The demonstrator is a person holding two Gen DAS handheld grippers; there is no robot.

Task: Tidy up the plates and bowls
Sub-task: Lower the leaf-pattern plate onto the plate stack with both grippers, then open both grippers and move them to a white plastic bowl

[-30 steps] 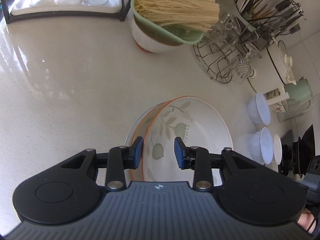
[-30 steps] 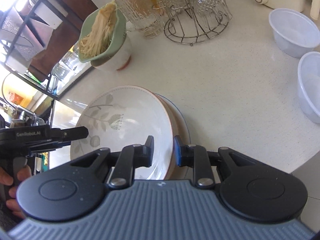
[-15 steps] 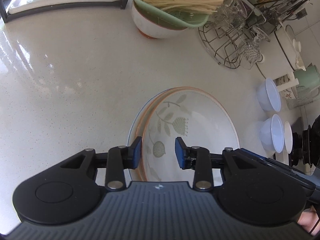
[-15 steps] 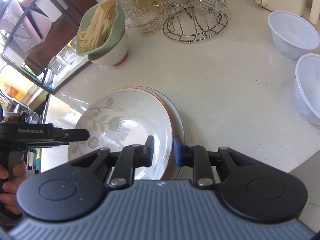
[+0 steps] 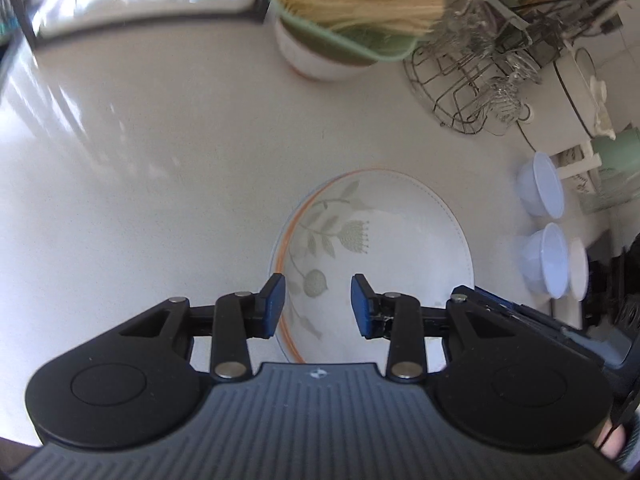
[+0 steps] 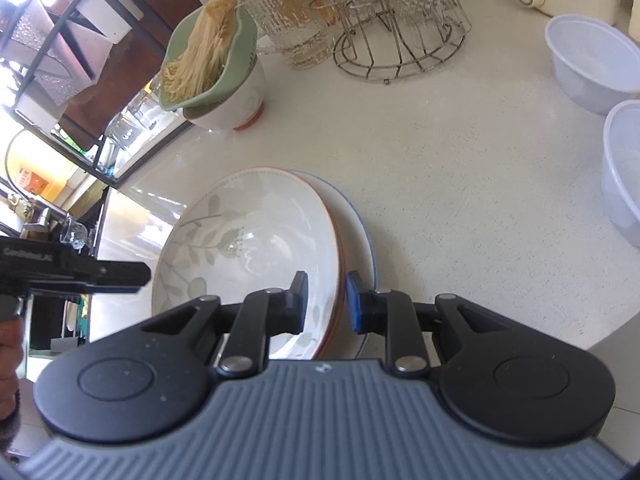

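Observation:
A stack of deep floral plates with orange rims (image 5: 380, 240) (image 6: 256, 240) rests on a blue-rimmed plate (image 6: 362, 240) on the pale counter. My right gripper (image 6: 326, 308) is shut on the near right rim of the floral stack, one finger inside and one outside. It also shows at the right edge of the left wrist view as a right gripper (image 5: 500, 312) at the plate's rim. My left gripper (image 5: 318, 306) hovers open above the stack's left side, and the pads touch nothing. The same left gripper (image 6: 136, 276) juts in from the left, level with the plates.
A green colander of noodles (image 5: 352, 20) (image 6: 208, 68) sits on a white bowl behind the plates. A wire rack of glasses (image 5: 472, 80) (image 6: 396, 40) and a glass pitcher (image 6: 288, 12) stand at the back. Two plastic bowls (image 6: 592, 64) (image 6: 624, 176) stand right, near the counter edge (image 6: 600, 340).
My left gripper has lifted off the plate's left rim, which no longer sits between its pads. The right gripper keeps its hold and has not moved.

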